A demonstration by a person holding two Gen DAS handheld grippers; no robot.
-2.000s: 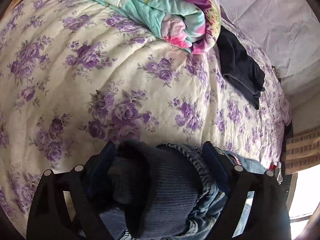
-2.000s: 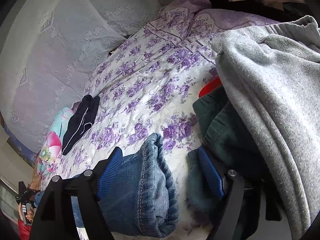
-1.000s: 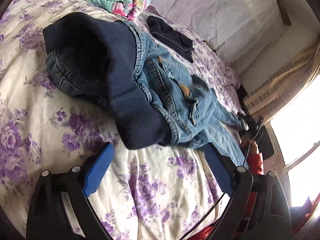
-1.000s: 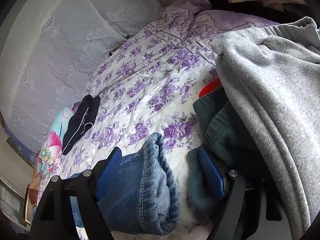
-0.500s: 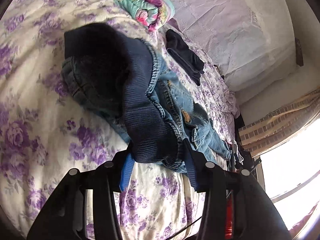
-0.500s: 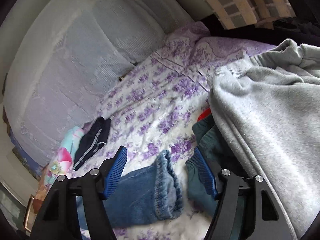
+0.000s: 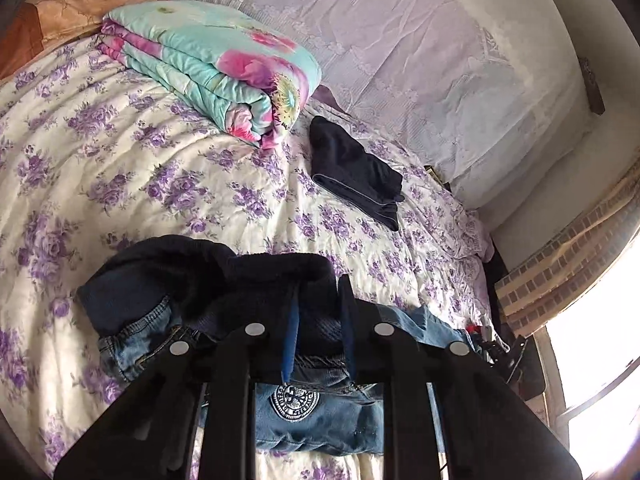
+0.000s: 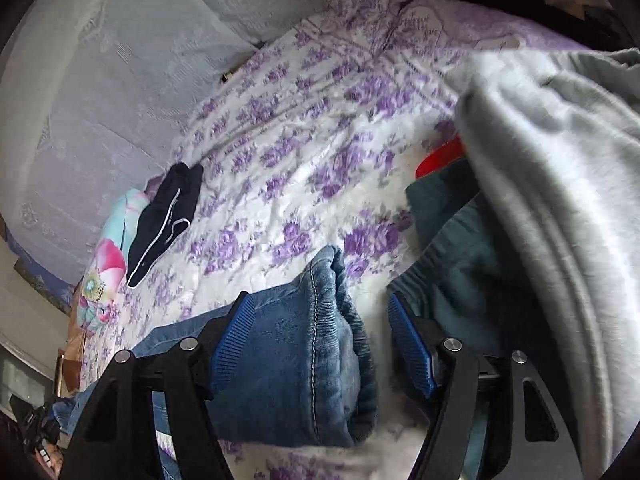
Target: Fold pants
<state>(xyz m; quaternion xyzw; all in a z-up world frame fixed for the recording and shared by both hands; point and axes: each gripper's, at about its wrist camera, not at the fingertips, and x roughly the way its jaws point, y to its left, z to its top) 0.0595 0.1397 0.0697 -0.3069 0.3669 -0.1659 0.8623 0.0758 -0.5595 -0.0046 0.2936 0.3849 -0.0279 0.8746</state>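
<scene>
We see a round white emblem (image 7: 295, 397) on the jeans (image 7: 320, 420); its lettering is too small to read. The bed (image 7: 120, 168) offers open floral cover between the jeans and the folded quilt (image 7: 208, 68) and dark garment (image 7: 356, 168). The left tool (image 7: 318, 300) pinches the jeans' dark ribbed waistband (image 7: 256, 276), lifted. The right tool (image 8: 320, 344) stands spread astride a denim leg hem (image 8: 332, 320), beside a grey garment (image 8: 560, 184).
</scene>
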